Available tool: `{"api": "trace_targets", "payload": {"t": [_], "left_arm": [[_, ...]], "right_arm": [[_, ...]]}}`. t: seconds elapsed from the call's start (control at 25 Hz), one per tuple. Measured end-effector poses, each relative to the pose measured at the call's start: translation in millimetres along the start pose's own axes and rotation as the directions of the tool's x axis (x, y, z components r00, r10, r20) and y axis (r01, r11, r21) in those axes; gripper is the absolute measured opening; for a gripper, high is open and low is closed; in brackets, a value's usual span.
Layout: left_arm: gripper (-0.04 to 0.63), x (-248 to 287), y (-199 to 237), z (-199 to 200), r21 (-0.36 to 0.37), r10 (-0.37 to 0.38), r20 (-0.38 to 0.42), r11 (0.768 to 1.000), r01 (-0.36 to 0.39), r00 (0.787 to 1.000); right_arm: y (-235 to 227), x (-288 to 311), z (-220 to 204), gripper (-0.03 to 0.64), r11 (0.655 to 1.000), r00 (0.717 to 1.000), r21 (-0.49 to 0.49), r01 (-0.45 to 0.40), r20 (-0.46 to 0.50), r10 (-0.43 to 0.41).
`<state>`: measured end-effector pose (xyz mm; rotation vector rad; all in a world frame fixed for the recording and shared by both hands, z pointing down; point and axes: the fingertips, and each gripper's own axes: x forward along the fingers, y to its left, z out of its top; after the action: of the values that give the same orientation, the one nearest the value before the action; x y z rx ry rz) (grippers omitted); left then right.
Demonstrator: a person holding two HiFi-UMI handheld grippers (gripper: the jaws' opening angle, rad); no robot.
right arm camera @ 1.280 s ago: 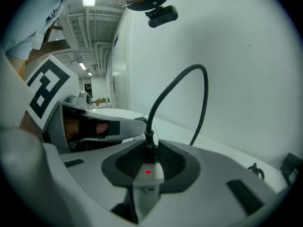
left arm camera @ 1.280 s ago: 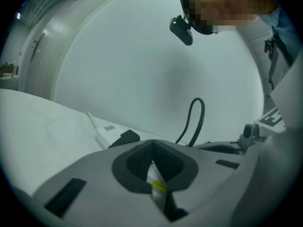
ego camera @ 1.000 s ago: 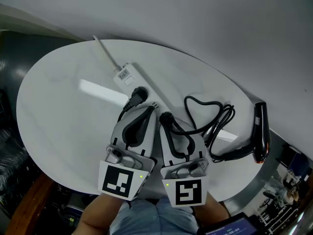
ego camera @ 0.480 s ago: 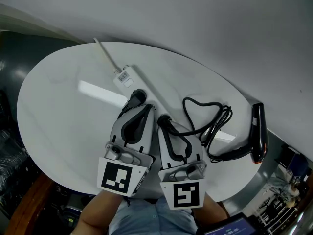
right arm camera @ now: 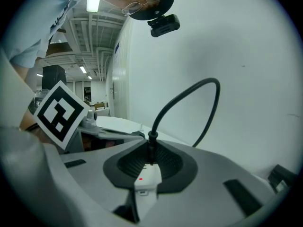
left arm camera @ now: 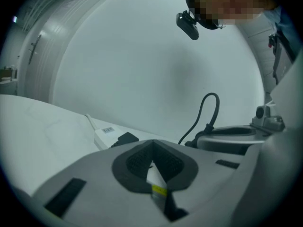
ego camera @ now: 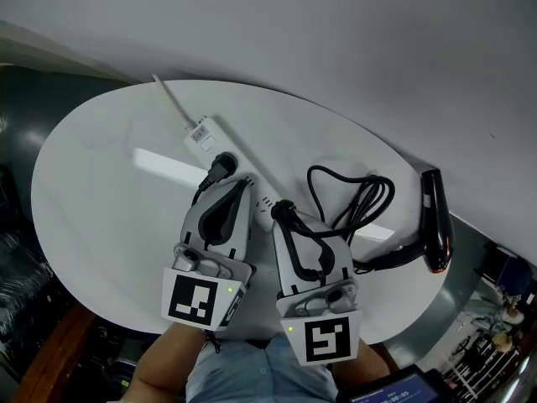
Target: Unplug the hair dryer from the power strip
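A white power strip [ego camera: 201,131] lies on the round white table [ego camera: 101,166]. My left gripper [ego camera: 243,183] rests on top of it, jaws shut at the tips, and the strip [left arm camera: 106,134] shows through the gap beneath. My right gripper [ego camera: 281,212] is shut on the hair dryer's black plug [ego camera: 285,211], held just over the strip's near end [right arm camera: 144,178]. The plug's cord [right arm camera: 189,98] arches up from between the pads. The black hair dryer [ego camera: 433,221] lies at the table's right edge. I cannot see the plug's prongs.
A second black plug [ego camera: 220,168] sits in the strip just beyond my left gripper. The hair dryer's cord [ego camera: 352,191] lies in loose loops between my right gripper and the dryer. The strip's white cable [ego camera: 172,99] runs off the table's far edge.
My right gripper has closed on the plug and lifted a little with it, and the cord loops have shifted with it. My left gripper has stayed on the strip.
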<state>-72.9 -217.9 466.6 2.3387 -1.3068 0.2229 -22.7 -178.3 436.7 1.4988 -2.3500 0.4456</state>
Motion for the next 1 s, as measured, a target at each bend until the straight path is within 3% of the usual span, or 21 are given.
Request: {"api": "trace_targets", "payload": {"t": [0.16,0.28,0.32,0.44,0.68,0.84,1.0], "left_arm": [[-0.002,-8.3,-8.7,10.1,0.024,-0.001,0.026,1.000,0.000,1.000],[-0.002,-18.0,-20.5,21.6,0.049,-0.001,0.062,0.999,-0.002,0.998],[-0.002,-22.0,-25.3,26.1,0.060,-0.003,0.076,0.998,-0.002,0.997],[-0.002,-33.9,-41.6,36.4,0.092,-0.012,0.105,0.996,0.003,0.994],[-0.002,-67.2,-74.6,49.9,0.155,-0.010,0.161,0.988,-0.015,0.987],[-0.002,-102.8,-99.5,72.1,0.186,0.005,0.211,0.982,-0.045,0.977],[-0.002,-132.9,-117.3,117.4,0.241,0.025,0.330,0.964,-0.110,0.944]], "right_arm": [[-2.7,-13.6,-16.0,0.049,1.000,0.999,-0.023,-0.001,-0.040,0.000],[0.2,-25.9,-45.9,0.056,0.978,0.976,-0.180,-0.103,-0.210,0.064],[-0.4,-28.2,-49.8,0.069,0.974,0.973,-0.194,-0.114,-0.220,0.070],[-4.8,-35.9,-51.2,0.149,0.984,0.983,-0.153,-0.090,-0.170,0.064],[-6.3,-70.6,-36.4,0.149,0.989,0.996,-0.132,-0.061,-0.069,0.053],[-2.4,-104.8,2.6,0.148,0.993,0.997,-0.105,-0.055,0.049,0.060],[-2.6,-126.6,60.2,0.146,0.991,0.975,-0.124,-0.044,0.211,0.069]]}}
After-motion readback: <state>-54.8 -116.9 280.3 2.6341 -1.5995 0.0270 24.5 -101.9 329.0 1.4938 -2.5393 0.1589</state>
